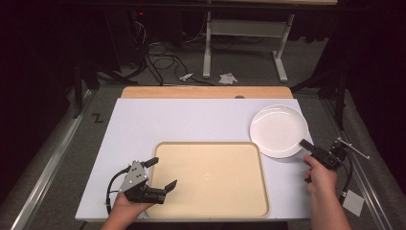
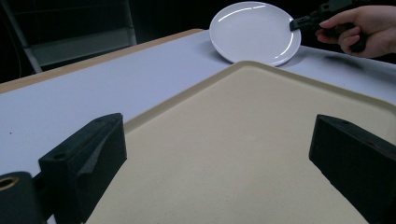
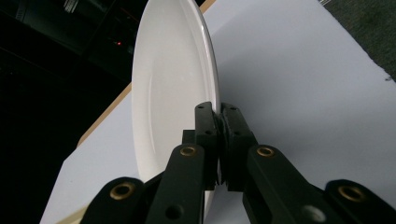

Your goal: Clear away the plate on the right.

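Observation:
A white plate [image 1: 277,129] sits at the right of the white table top, just beyond the far right corner of a beige tray [image 1: 210,201]. My right gripper [image 1: 306,144] is shut on the plate's near right rim [image 3: 211,88], the jaws pinched on its edge. That plate [image 2: 252,30] and the right hand holding the gripper also appear far off in the left gripper view. My left gripper [image 1: 162,173] stands open over the tray's near left edge [image 2: 187,91], with nothing between its jaws.
The white table top [image 1: 158,120] has a wooden strip along its far edge. Beyond it are a table frame, cables and scraps of paper on the floor. A white square lies on the floor at the right.

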{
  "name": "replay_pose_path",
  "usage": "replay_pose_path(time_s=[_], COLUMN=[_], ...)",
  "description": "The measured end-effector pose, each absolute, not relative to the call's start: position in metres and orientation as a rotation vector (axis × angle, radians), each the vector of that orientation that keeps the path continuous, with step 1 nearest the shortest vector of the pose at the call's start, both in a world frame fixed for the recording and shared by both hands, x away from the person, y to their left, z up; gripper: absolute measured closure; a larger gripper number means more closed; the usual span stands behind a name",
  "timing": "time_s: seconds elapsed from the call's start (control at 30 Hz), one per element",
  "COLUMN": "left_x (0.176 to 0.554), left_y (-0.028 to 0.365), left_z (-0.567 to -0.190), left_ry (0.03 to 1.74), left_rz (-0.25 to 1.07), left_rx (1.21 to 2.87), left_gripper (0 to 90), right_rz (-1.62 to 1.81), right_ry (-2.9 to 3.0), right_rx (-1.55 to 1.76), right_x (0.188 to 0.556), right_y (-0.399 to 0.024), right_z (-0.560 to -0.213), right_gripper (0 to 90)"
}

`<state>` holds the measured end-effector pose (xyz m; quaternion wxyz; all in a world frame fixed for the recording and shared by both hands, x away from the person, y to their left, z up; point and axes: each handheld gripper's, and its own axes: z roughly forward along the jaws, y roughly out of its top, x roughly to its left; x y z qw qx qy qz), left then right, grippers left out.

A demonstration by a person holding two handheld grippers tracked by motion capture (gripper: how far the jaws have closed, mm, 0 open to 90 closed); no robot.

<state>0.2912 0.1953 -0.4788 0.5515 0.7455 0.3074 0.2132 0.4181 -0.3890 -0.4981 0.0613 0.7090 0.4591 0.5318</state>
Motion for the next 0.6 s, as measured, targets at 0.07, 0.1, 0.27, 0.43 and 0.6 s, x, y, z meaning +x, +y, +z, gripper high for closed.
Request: replay_pose_path(time_s=[0.07,0.1,0.27,0.43,0.6], left_x=[0.291,0.291,0.291,0.291,0.291], left_y=[0.196,0.195,0.195,0.195,0.195], left_z=[-0.479,-0.479,-0.479,-0.479,-0.479], left_ry=[0.728,0.729,0.728,0.729,0.727], left_rz=[0.506,0.504,0.504,0.505,0.505], left_rx=[1.763,1.762,1.76,1.759,1.757], left_gripper=[4.7,4.7,4.7,4.7,4.7], right_rz=[1.606,1.61,1.618,1.63,1.64], right_ry=[1.376,1.372,1.348,1.296,1.265], right_rx=[2.152,2.157,2.182,2.221,2.24], right_x=[0.417,0.417,0.416,0.413,0.41], right_y=[-0.39,-0.391,-0.395,-0.401,-0.409], right_z=[-0.498,-0.498,-0.499,-0.501,-0.504], right_gripper=[89.3,89.4,89.4,89.4,89.4])
